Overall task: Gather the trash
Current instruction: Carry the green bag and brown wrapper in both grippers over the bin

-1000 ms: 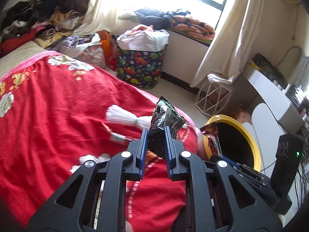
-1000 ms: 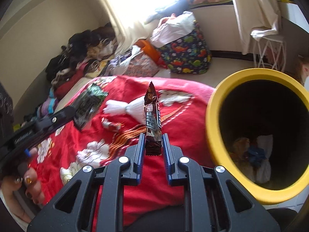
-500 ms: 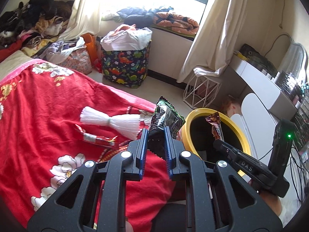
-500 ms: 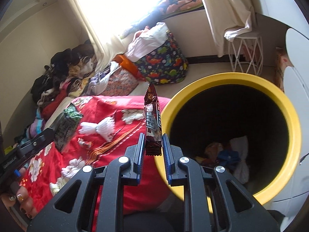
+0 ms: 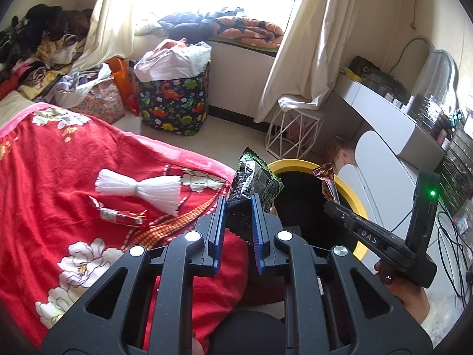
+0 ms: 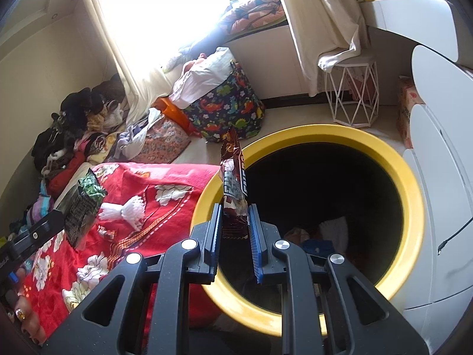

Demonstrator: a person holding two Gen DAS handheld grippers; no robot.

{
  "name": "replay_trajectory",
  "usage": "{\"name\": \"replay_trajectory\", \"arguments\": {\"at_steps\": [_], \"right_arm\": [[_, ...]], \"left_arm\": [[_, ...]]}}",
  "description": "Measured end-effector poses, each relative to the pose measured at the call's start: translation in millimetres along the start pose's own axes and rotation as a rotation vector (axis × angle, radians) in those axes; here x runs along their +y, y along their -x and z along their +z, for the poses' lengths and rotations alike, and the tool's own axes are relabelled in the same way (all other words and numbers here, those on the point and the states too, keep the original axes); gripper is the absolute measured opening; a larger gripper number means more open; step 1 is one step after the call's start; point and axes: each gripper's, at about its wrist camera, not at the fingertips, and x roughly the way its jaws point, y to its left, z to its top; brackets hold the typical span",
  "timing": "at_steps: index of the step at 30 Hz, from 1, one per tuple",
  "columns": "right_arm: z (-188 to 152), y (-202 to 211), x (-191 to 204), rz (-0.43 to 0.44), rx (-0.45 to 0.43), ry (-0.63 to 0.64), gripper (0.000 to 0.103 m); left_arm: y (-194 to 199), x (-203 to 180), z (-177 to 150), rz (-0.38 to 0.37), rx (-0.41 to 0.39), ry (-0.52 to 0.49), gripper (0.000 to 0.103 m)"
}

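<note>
My left gripper (image 5: 239,204) is shut on a dark green snack packet (image 5: 254,182), held upright at the bed's edge beside the yellow-rimmed bin (image 5: 350,196). My right gripper (image 6: 235,211) is shut on a brown snack wrapper (image 6: 233,174), which stands upright over the near left rim of the bin (image 6: 409,189). The bin is dark inside, with some trash at the bottom. In the left wrist view the right gripper (image 5: 332,199) reaches over the bin with the brown wrapper (image 5: 328,182). A red candy wrapper (image 5: 118,214) and a white tassel bundle (image 5: 142,190) lie on the red bedspread (image 5: 53,162).
A dinosaur-print hamper (image 5: 174,102) and a white wire stool (image 5: 291,131) stand on the floor by the window. White rounded furniture (image 6: 440,159) sits right of the bin. Clothes are piled at the far left (image 5: 35,47). Cables hang at the right (image 5: 452,242).
Both grippers have swung right, away from the bed toward the bin. The brown wrapper now stands over the bin's rim; the green packet has reached the bed's edge beside it.
</note>
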Motion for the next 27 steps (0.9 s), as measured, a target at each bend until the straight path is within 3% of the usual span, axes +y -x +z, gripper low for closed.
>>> {"name": "replay_trajectory", "arguments": {"at_steps": [27], "right_arm": [[6.7,14.5,-53.3,-0.087,-0.044,-0.116,0.018]], "left_arm": [[-35.4,-60.7,-1.3,-0.095,0.059,-0.115,0.011]]}}
